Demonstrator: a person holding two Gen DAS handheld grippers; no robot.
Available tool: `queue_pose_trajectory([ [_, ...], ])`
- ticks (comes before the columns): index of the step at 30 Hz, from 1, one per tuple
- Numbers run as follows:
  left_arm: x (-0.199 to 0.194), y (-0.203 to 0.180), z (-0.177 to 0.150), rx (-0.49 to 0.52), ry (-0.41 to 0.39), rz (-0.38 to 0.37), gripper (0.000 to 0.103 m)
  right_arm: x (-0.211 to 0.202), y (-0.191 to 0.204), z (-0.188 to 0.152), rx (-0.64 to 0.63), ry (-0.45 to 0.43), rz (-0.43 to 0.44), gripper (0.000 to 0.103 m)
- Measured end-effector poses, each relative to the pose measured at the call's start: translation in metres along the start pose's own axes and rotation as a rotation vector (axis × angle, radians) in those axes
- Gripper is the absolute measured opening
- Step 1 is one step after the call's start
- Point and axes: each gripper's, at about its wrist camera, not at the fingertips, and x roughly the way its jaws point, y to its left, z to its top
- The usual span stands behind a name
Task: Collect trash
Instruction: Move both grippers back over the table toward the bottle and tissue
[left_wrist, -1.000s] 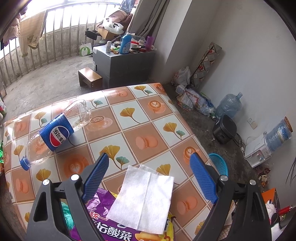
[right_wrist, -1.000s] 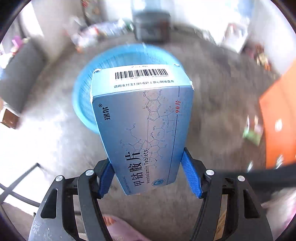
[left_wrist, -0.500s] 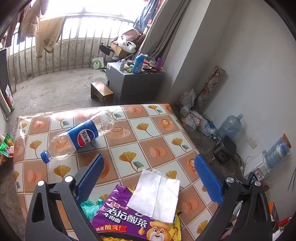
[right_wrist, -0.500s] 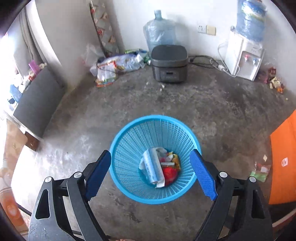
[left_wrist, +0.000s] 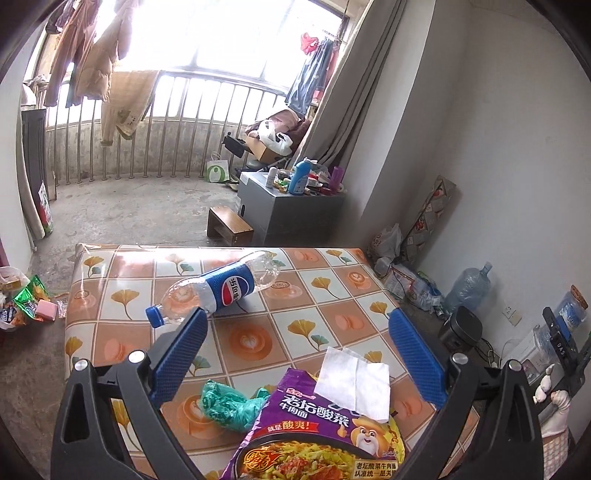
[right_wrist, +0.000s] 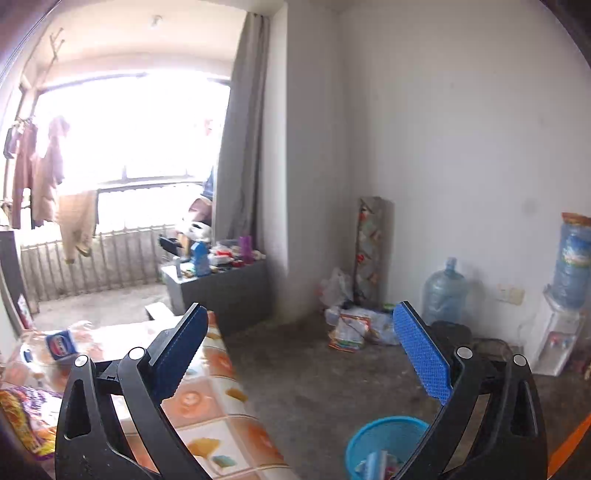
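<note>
Left gripper (left_wrist: 297, 347) spread wide, empty, over table (left_wrist: 332, 295). Nearest: purple noodle packet (left_wrist: 317, 435) with white tissue (left_wrist: 354, 384) on top, green wrapper (left_wrist: 225, 404) at its left; Pepsi bottle (left_wrist: 218, 291) lies farther. Right gripper (right_wrist: 301, 347) jaws opening, empty; blue basket (right_wrist: 388, 439) on floor, right of table

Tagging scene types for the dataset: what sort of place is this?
Most likely a lived-in room of a home opening onto a railed balcony: clothes drying at the bright barred window, a white water dispenser with its blue bottle by the wall, and a table under a tile-patterned cloth strewn with trash.
</note>
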Motion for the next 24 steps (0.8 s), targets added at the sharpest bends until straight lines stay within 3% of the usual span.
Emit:
queue_pose_trajectory([
  [3, -0.012, 0.021, -0.011, -0.028, -0.009, 0.008, 0.096, 0.005, 0.041, 0.008, 0.072, 0.065, 0.258, 0.096],
  [5, -0.013, 0.033, -0.019, -0.063, 0.008, -0.004, 0.096, 0.021, 0.071, 0.001, 0.110, 0.177, 0.418, 0.096],
  [7, -0.010, 0.042, -0.025, -0.084, 0.028, -0.019, 0.092, 0.044, 0.101, -0.012, 0.130, 0.314, 0.520, 0.090],
  [10, -0.001, 0.047, -0.029, -0.063, 0.060, 0.003, 0.086, 0.085, 0.129, -0.041, 0.181, 0.552, 0.541, 0.082],
  [12, 0.008, 0.048, -0.027, -0.024, 0.082, 0.027, 0.082, 0.114, 0.132, -0.065, 0.279, 0.727, 0.553, 0.078],
  [14, 0.020, 0.047, -0.020, 0.032, 0.098, 0.035, 0.080, 0.131, 0.136, -0.080, 0.378, 0.841, 0.568, 0.075],
  [20, 0.073, 0.033, 0.015, 0.263, 0.126, 0.001, 0.081, 0.146, 0.146, -0.102, 0.501, 1.033, 0.577, 0.071],
  [24, 0.128, 0.024, 0.031, 0.410, 0.188, 0.017, 0.081, 0.156, 0.147, -0.108, 0.563, 1.085, 0.571, 0.067],
])
